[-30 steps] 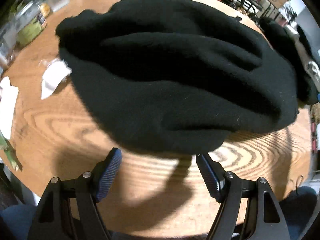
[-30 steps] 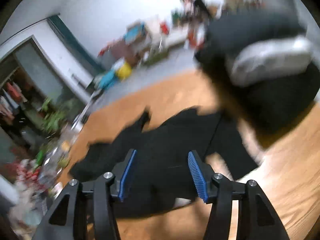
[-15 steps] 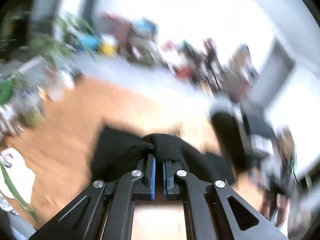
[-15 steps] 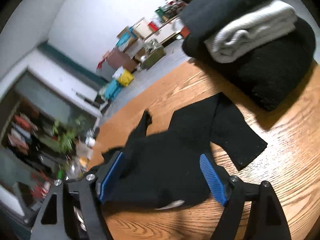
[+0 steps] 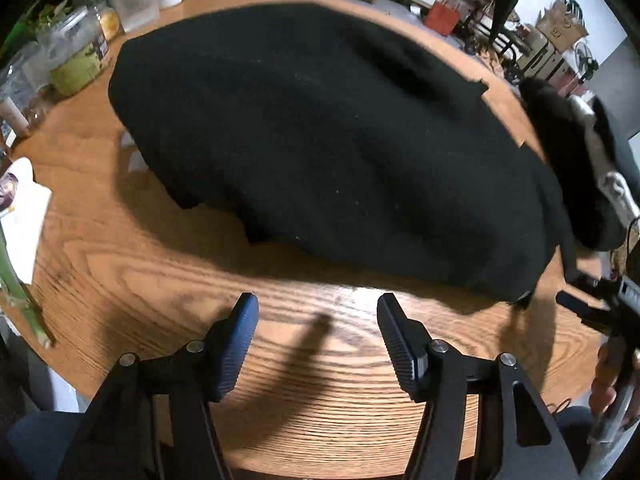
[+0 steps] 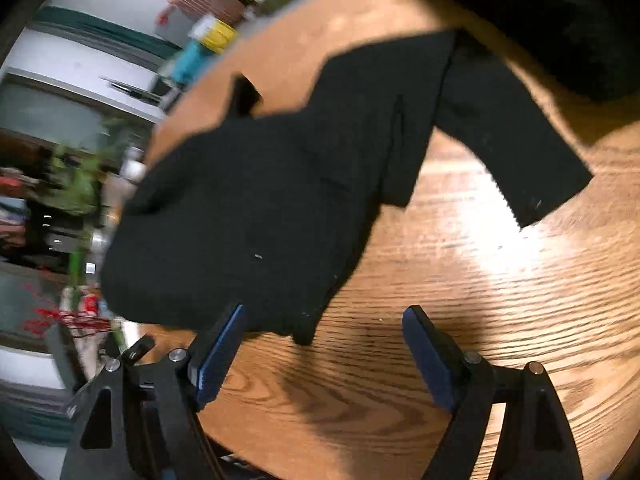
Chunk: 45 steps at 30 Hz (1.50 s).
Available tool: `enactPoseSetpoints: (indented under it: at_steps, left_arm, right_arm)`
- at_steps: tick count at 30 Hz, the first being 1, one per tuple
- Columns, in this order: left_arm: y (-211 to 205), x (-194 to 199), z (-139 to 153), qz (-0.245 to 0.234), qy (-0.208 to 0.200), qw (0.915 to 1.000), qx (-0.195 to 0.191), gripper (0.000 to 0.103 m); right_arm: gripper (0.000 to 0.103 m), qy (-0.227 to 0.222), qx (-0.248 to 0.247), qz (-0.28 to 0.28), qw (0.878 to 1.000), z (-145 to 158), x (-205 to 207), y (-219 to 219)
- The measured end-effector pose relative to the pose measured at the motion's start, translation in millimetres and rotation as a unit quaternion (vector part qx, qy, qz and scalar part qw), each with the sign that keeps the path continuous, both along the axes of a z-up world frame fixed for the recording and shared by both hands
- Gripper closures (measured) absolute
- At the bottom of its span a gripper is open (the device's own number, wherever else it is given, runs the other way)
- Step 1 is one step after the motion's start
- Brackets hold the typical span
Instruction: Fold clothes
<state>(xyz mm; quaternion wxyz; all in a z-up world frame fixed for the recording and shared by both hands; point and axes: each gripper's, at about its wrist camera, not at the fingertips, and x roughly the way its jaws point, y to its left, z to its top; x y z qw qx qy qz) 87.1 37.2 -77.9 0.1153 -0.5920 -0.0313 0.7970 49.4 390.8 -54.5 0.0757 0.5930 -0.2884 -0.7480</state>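
Note:
A black knit garment [image 5: 328,140] lies spread across the round wooden table [image 5: 320,380]. My left gripper [image 5: 316,320] is open above bare wood, a short way in front of the garment's near edge, with nothing between its fingers. In the right wrist view the same black garment [image 6: 280,184] shows a sleeve [image 6: 516,136] stretched to the right. My right gripper [image 6: 324,332] is open at the garment's near corner, its left pad [image 6: 224,340] against the cloth edge. The right gripper's body [image 5: 600,304] shows at the left view's right edge, held by a hand [image 5: 608,392].
A stack of folded clothes, black and white [image 5: 588,160], sits at the table's right side. Jars and plastic containers [image 5: 80,60] stand at the far left. White paper [image 5: 24,216] and a green stem [image 5: 16,288] lie at the left edge. A cluttered room lies beyond.
Half a second ago my left gripper was shut on a bunch of the black cloth, lifted. Now it is open over bare wood and the garment lies flatter. The right gripper moved nearer the cloth.

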Motion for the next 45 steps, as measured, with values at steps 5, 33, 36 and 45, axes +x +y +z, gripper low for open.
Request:
enactPoseSetpoints:
  at_steps: [5, 33, 36, 45]
  left_arm:
    - [-27, 7, -8, 0.07, -0.005, 0.9975, 0.01, 0.04]
    - [14, 56, -18, 0.003, 0.055, 0.9983, -0.019, 0.097]
    - [-2, 55, 17, 0.003, 0.094, 0.9956, 0.001, 0.099]
    - [-53, -1, 153, 0.028, 0.251, 0.9671, 0.029, 0.099]
  right_arm:
    - [0.056, 0.009, 0.018, 0.052, 0.998, -10, -16, -31]
    - [0.067, 0.022, 0.074, 0.1, 0.992, -6, -24, -53]
    - [0.103, 0.055, 0.048, 0.114, 0.991, 11, -26, -53]
    - [0.037, 0.227, -0.003, 0.082, 0.97, 110, 9, -19]
